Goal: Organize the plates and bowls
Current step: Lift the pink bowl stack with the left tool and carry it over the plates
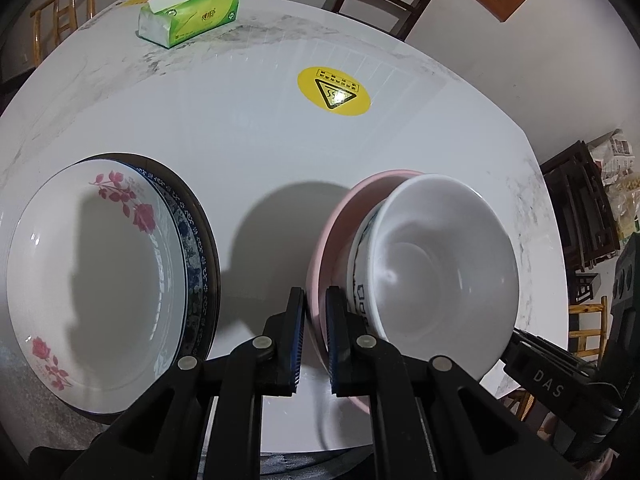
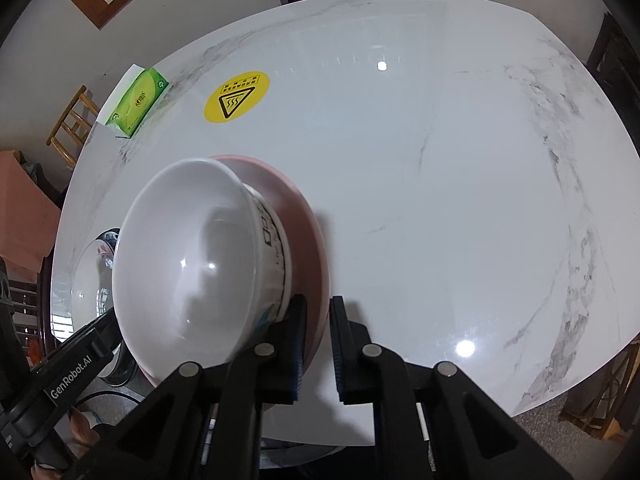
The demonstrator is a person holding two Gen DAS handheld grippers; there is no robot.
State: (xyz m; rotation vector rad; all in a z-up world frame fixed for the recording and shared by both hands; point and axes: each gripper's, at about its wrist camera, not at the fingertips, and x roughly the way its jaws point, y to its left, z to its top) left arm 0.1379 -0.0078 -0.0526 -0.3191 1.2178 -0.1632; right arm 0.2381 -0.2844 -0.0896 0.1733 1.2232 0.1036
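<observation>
1. Marble-look table (image 2: 440, 160): fills both views, glossy, looks slick. Edge runs close behind the pink plate along the bottom of the frames. Anything dropped or nudged likely to slide, maybe off that near edge.
2. Plate stack (image 1: 96, 280): lower left of left-wrist view, rose-pattern plate on a blue-rimmed one, dark rim beneath. Near the pink plate, not touching. Could get clipped if the load swings left.
3. Pink plate (image 1: 332, 224): lower centre-right of left view, lower centre-left of right view. Pinched on opposite rims, left gripper (image 1: 316, 300) clamped on its left rim, right gripper (image 2: 318, 308) clamped on its right rim. Thin-edge grips only. Uneven lift would tilt it.
4. White bowl (image 1: 432, 264): sits inside the pink plate, off-centre, already leaning in both views. Held by neither claw. Biggest risk: sliding or tipping out on any tilt or jerk.
5. Tissue pack (image 1: 188, 16): upper left, well apart. No hazard.
6. Yellow heat sticker (image 1: 334, 90): upper centre, flat on table. Irrelevant.
</observation>
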